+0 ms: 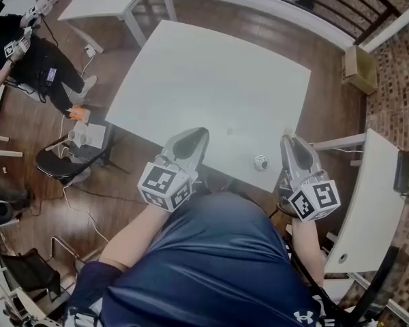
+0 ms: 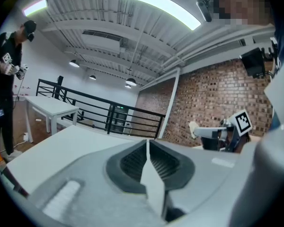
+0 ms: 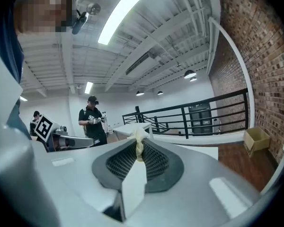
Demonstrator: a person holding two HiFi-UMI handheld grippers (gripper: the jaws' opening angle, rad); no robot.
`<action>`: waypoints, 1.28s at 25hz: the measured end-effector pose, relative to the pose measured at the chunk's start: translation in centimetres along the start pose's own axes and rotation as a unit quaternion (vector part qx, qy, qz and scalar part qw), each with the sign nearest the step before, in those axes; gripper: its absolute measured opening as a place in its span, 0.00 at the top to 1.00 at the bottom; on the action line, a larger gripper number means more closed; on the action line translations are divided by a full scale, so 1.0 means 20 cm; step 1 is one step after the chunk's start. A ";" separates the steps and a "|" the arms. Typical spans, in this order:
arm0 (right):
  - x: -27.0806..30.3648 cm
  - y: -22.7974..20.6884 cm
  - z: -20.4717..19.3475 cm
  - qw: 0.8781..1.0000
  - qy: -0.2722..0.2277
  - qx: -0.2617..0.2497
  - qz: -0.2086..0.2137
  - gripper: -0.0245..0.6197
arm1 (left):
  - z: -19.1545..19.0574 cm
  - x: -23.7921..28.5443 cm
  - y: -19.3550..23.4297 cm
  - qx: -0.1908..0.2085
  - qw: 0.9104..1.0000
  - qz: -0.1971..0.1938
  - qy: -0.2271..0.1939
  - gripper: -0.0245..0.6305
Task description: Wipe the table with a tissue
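Cream tissue [image 3: 140, 138], hidden overhead, is pinched in right claw [image 3: 138, 149]; left claw [image 2: 147, 144] closed.

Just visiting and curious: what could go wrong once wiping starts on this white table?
The tissue is only a small wad pinched at the tips of the shut jaws of the right gripper; pressed on the table, it might slip out or tear. The small round object sits by the table's near edge beside that gripper, so a wiping stroke could knock it off.
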State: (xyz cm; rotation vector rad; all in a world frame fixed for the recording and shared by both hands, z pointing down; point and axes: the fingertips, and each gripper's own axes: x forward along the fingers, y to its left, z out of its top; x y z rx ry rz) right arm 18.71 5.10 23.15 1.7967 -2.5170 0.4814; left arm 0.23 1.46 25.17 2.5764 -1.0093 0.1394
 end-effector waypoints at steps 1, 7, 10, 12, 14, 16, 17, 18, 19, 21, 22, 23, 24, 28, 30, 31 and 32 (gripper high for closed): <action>-0.01 0.00 0.00 1.000 -0.001 0.000 -0.001 0.90 | -0.01 -0.01 -0.01 -0.003 1.000 0.000 0.002 0.93; -0.06 0.00 0.00 1.000 -0.004 -0.006 0.007 0.90 | -0.05 -0.03 -0.06 -0.014 1.000 0.001 0.003 0.94; -0.05 0.04 0.00 1.000 -0.002 -0.009 0.013 0.90 | -0.04 -0.06 -0.03 -0.018 1.000 0.007 0.001 0.94; -0.04 0.06 0.00 1.000 0.001 -0.011 0.016 0.90 | -0.04 -0.08 -0.02 -0.019 1.000 0.011 -0.001 0.94; -0.04 0.06 -0.01 1.000 0.002 -0.012 0.018 0.90 | -0.04 -0.08 -0.01 -0.020 1.000 0.015 -0.002 0.94; -0.04 0.05 0.00 1.000 0.003 -0.012 0.020 0.90 | -0.05 -0.08 -0.01 -0.022 1.000 0.018 -0.002 0.94; -0.04 0.05 0.00 1.000 0.003 -0.012 0.021 0.90 | -0.05 -0.08 -0.01 -0.022 1.000 0.018 -0.002 0.94; -0.04 0.05 0.00 1.000 0.003 -0.012 0.021 0.90 | -0.05 -0.08 -0.02 -0.022 1.000 0.019 -0.001 0.94; -0.05 0.05 0.00 1.000 0.003 -0.011 0.022 0.90 | -0.05 -0.08 -0.02 -0.022 1.000 0.019 -0.001 0.94; -0.05 0.04 -0.01 1.000 0.003 -0.009 0.024 0.90 | -0.06 -0.08 -0.03 -0.021 1.000 0.020 0.000 0.94; -0.05 0.04 -0.01 1.000 0.003 -0.009 0.025 0.90 | -0.07 -0.08 -0.03 -0.021 1.000 0.020 0.000 0.94; -0.05 0.04 -0.02 1.000 0.003 -0.008 0.027 0.90 | -0.07 -0.08 -0.03 -0.021 1.000 0.021 0.000 0.94; -0.05 0.04 -0.02 1.000 0.004 -0.007 0.028 0.90 | -0.07 -0.08 -0.03 -0.021 1.000 0.022 0.001 0.94; -0.02 0.04 -0.02 0.999 0.007 -0.004 0.033 0.90 | -0.08 -0.09 -0.02 -0.024 0.999 0.028 0.003 0.94; -0.01 0.04 -0.03 0.999 0.008 -0.003 0.034 0.90 | -0.08 -0.09 -0.01 -0.026 0.999 0.030 0.004 0.94; -0.01 0.03 -0.03 0.999 0.008 -0.003 0.035 0.90 | -0.09 -0.09 -0.01 -0.026 0.999 0.031 0.004 0.94; 0.00 0.03 -0.03 0.999 0.009 -0.002 0.035 0.90 | -0.09 -0.08 -0.01 -0.027 0.999 0.032 0.005 0.94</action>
